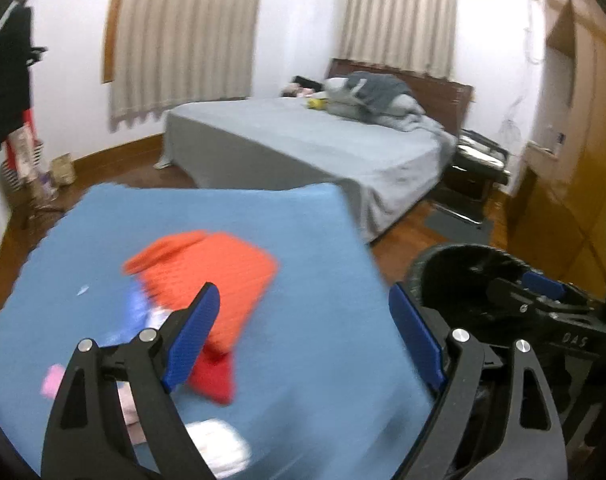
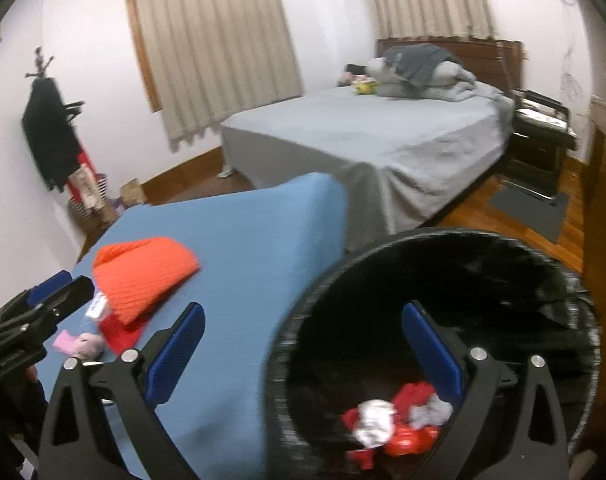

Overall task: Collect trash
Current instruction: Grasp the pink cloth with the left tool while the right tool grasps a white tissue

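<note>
Blue cloth (image 1: 295,240) is covering the table where my left gripper (image 1: 303,336) is hovering, jaws spread wide and holding nothing. Under it are lying an orange knitted piece (image 1: 207,268), a red scrap (image 1: 215,376), something pink (image 1: 53,378) and a white wad (image 1: 219,440), all blurred. My right gripper (image 2: 303,348) is hanging over the black bin (image 2: 303,320) beside the table, jaws apart and empty; red and white crumpled trash (image 2: 391,424) is sitting at its bottom.

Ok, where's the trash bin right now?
The black trash bin fills the lower right of the right wrist view, just off the blue table edge, under the open right tool, with red and white trash inside.
</note>
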Action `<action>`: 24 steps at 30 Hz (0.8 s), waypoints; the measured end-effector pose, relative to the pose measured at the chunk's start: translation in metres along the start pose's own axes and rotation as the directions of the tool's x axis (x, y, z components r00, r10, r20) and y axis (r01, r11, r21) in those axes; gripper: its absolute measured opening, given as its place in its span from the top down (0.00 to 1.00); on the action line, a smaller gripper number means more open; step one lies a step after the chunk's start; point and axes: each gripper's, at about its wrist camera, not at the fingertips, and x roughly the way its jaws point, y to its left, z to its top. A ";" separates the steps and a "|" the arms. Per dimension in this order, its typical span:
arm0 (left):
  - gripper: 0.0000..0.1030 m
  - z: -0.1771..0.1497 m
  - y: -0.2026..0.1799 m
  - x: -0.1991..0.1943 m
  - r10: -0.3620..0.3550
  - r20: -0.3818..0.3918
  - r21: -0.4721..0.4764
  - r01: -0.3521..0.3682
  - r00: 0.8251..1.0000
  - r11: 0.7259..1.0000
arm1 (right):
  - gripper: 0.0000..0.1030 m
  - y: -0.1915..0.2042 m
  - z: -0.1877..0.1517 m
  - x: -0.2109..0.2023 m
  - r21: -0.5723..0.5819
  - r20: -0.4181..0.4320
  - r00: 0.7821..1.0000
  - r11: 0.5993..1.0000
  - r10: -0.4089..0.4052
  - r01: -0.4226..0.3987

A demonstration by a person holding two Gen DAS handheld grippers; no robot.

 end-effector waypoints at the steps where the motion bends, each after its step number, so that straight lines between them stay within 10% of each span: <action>1: 0.18 -0.002 0.009 -0.004 0.022 -0.003 -0.008 -0.022 1.000 1.000 | 0.06 0.008 -0.001 0.001 -0.007 -0.002 1.000 1.000 0.017 -0.017; 24: 0.19 -0.064 0.128 -0.049 0.214 -0.108 -0.123 -0.226 0.971 0.966 | 0.06 0.144 -0.054 0.024 -0.131 -0.091 0.978 0.971 0.190 -0.201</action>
